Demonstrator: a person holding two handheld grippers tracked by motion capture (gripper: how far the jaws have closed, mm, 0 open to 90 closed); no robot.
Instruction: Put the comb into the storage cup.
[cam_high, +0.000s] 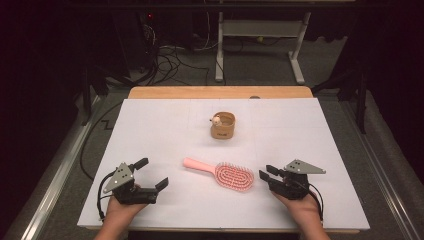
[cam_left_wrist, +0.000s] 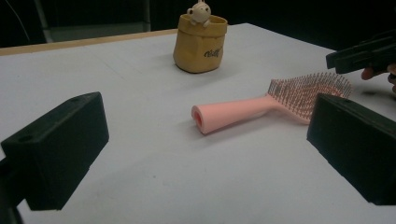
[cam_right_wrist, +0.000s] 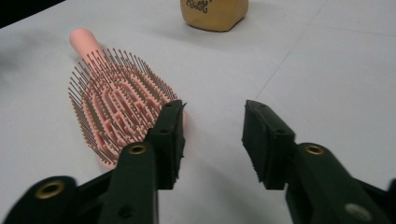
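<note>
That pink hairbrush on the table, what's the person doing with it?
A person holds a gripper in each hand at a white table. The pink hairbrush lies flat between them, bristles up, and nothing grips it. The right gripper sits just beside the brush head with its jaws apart and empty. The left gripper waits wide open near the handle end. A small tan bag stands farther back.

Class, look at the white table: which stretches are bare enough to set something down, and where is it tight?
The table is bare left and right of the yellow pot, and between the pot and the pink hairbrush. It is tight at the near edge: the left gripper sits beside the brush handle, and the right gripper is close to its bristle head.
</note>
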